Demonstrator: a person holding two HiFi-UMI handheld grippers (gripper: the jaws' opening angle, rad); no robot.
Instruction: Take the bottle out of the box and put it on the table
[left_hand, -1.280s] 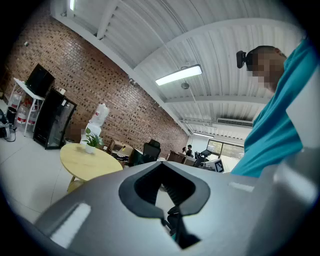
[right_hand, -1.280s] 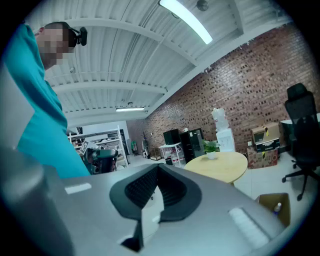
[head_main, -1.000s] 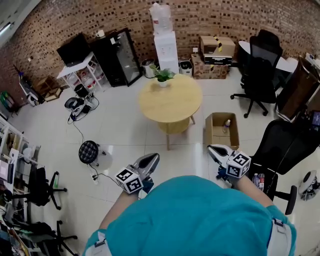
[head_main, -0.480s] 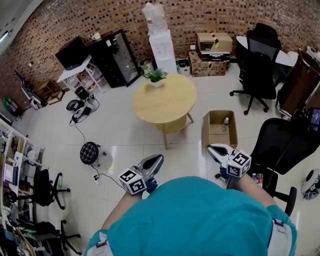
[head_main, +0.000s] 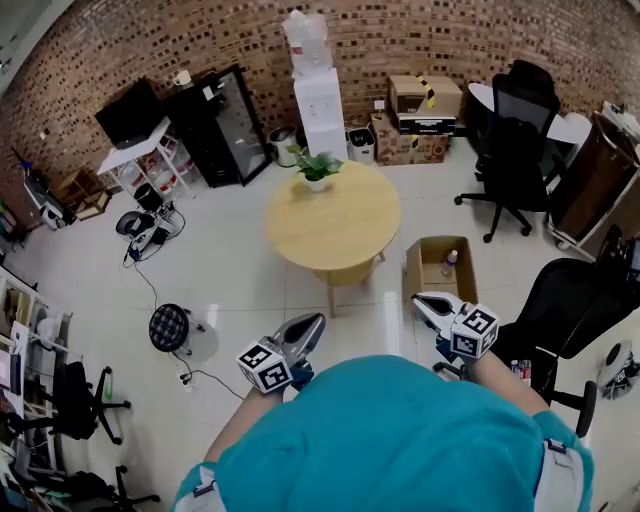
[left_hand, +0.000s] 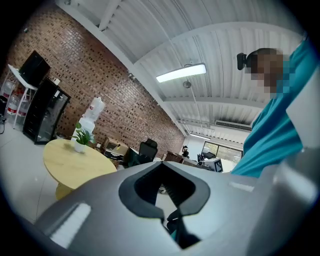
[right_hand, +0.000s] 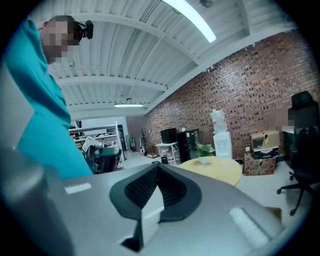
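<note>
The task is at its approach stage: the small clear plastic bottle with a pale cap (head_main: 450, 258) stands inside the open brown cardboard box (head_main: 413, 270), near its far right corner. The box sits on the white tiled floor just beside the round light-wood table (head_main: 340, 222). A person in a teal top holds both tools out in front of the body, well short of the box. The right gripper (head_main: 424, 299) has its jaws pressed together with nothing between them. The left gripper (head_main: 308, 325) looks the same in its own view, tips meeting and empty. The right tool is the nearer one to the box, its tip pointing roughly at the near rim. The next move probably calls for stepping closer, spreading the right jaws, and reaching down over the rim to close on the bottle's body. After that it needs a lift clear of the cardboard walls and a carry to the bare tabletop, away from the small green potted plant (head_main: 316, 167) at the far edge.
</note>
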